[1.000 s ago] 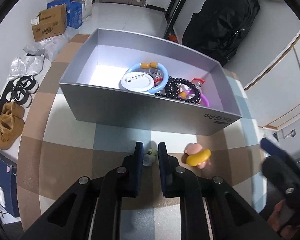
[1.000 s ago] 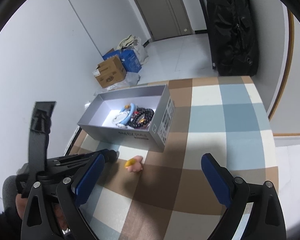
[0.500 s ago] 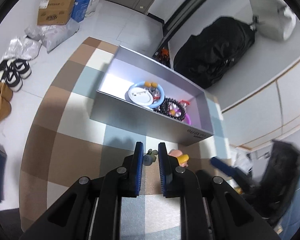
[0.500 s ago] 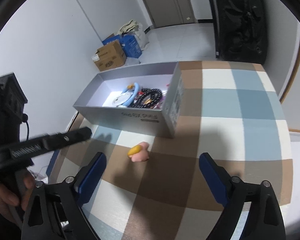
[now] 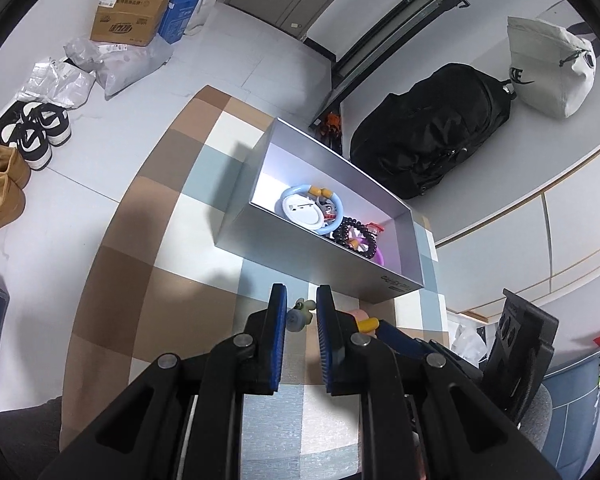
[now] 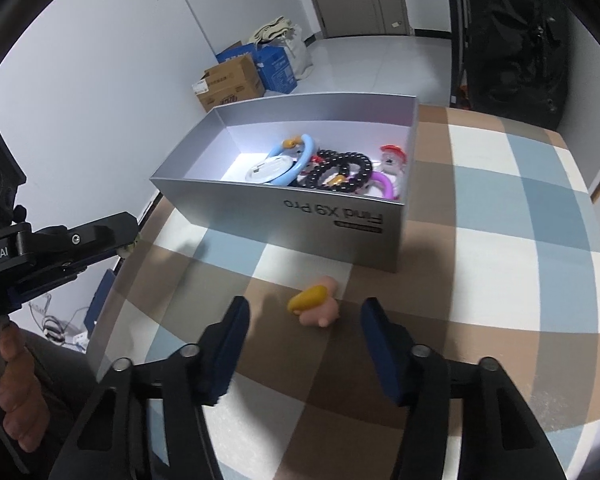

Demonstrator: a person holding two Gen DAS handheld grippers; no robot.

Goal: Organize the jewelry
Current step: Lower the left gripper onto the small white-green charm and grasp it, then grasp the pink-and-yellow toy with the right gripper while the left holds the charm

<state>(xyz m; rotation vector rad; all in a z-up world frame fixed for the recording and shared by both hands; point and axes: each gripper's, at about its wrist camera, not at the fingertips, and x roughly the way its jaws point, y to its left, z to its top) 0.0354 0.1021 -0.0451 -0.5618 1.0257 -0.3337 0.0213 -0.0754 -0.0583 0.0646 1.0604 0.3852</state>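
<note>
Currently, left wrist view: left gripper (image 5: 300,312) clamped on small pale-green charm (image 5: 299,314), lifted near grey box (image 5: 320,256); next move likely carry over rim, drop in. Box cardboard, matte, holding glossy black bead bracelet (image 5: 354,234), blue ring (image 5: 332,210).

Right wrist view: right gripper (image 6: 304,330) closing around pink-yellow rubbery figure (image 6: 314,306) on checkered mat (image 6: 500,280), pads not touching yet; needs lowering, squeeze.

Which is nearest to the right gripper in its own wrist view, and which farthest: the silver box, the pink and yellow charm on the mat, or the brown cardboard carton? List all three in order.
From the right gripper:
1. Pink and yellow charm, on the mat just ahead of the closing jaws.
2. Silver box, farther up the mat.
3. Brown cardboard carton, on the floor by the wall, behind the box.
</note>
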